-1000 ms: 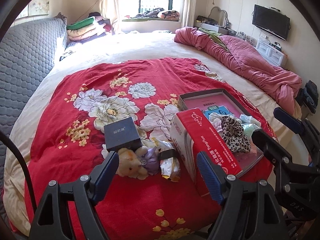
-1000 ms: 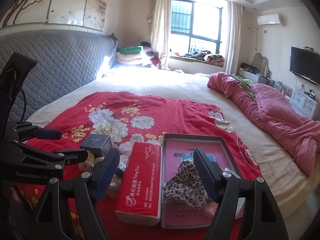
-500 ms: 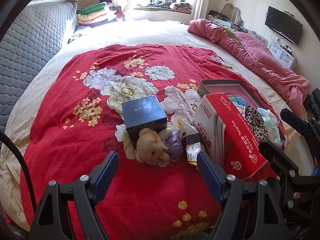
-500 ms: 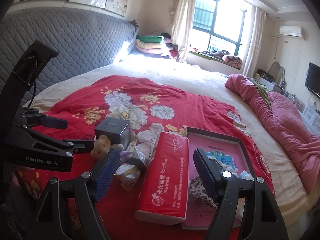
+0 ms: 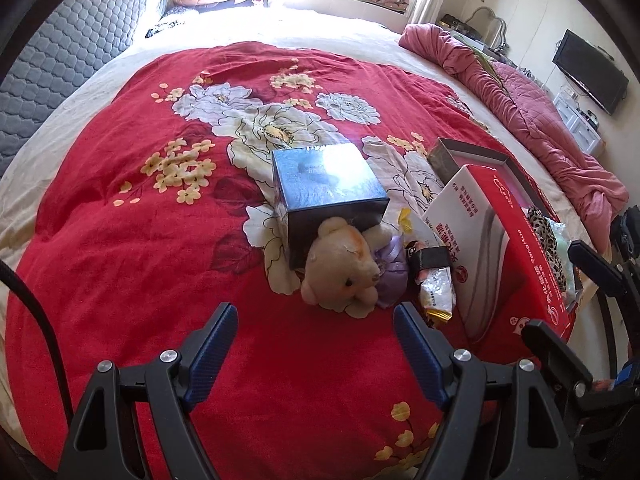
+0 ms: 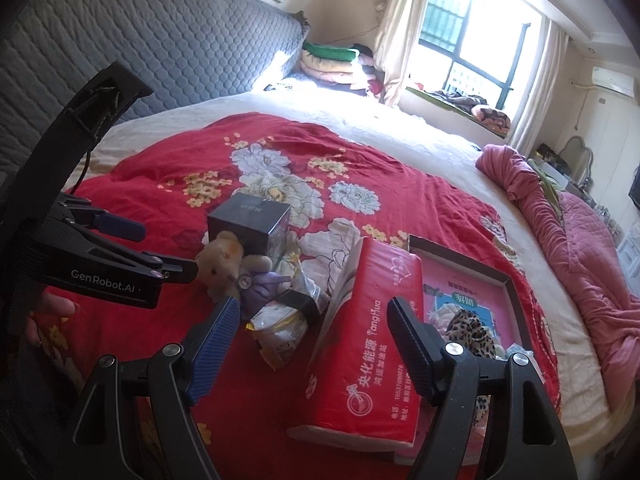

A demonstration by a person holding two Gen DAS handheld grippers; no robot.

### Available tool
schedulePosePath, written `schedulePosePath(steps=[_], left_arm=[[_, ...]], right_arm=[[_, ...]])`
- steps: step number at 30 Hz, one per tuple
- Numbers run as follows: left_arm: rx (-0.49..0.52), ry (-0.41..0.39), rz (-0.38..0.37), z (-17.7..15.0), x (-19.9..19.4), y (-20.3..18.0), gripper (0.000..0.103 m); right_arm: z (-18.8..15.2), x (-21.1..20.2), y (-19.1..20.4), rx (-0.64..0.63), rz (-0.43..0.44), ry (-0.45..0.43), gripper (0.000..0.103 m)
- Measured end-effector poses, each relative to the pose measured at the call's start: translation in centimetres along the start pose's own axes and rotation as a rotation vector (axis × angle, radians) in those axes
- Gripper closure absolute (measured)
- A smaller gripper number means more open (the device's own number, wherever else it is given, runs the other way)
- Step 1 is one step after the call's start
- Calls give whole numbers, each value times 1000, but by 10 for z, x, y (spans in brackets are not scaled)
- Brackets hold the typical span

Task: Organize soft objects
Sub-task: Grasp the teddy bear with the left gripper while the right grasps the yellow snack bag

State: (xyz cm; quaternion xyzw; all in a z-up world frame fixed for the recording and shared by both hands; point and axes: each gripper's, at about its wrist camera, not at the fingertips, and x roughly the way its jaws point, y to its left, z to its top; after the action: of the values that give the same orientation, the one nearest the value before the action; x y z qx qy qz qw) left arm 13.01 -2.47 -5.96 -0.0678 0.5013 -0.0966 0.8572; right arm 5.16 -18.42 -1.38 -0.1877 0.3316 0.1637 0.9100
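Teddy bear (image 5: pixel 342 270), cream and plush, lay on the red floral blanket (image 5: pixel 132 240) of the bed, leaning against the dark blue box (image 5: pixel 326 184) at its 12 o'clock and touching a lilac pouch (image 5: pixel 390 268) at its 3 o'clock. Just beyond the pouch sat a crumpled snack packet (image 5: pixel 436 288), then the red tissue pack (image 5: pixel 516 248). The left hand-held gripper (image 5: pixel 316 320) hung released at the bear's 6 o'clock, jaws wide apart with nothing between them.

The right wrist view showed what the left barely caught: the tissue pack (image 6: pixel 376 332) lying long and flat beside a shallow dark-rimmed box (image 6: pixel 508 280) with a pink lining, and a leopard-print cloth (image 6: pixel 468 330) inside it. The right hand-held gripper (image 6: pixel 314 312) was likewise released, jaws spread above the packet (image 6: pixel 280 324) and tissue pack, touching neither. That view also caught the left hand-held gripper (image 6: pixel 160 248) from the side at 9 o'clock, close to the bear (image 6: pixel 222 260), with fingertips of a hand (image 6: pixel 52 308) below it.

Only the left view showed the television (image 5: pixel 590 70) at 2 o'clock; both showed the crumpled pink quilt (image 5: pixel 532 120).
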Motion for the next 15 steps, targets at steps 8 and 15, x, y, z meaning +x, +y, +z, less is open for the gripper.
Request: schedulePosePath(steps=[8,15], left_arm=[[-46,31,-94,13,30,12,24],[-33,63,-156,17,51,12,24]], right_arm=[[-5,28,36,-138,-24,66,26],[-12,55,57,-245,-108,118,26]])
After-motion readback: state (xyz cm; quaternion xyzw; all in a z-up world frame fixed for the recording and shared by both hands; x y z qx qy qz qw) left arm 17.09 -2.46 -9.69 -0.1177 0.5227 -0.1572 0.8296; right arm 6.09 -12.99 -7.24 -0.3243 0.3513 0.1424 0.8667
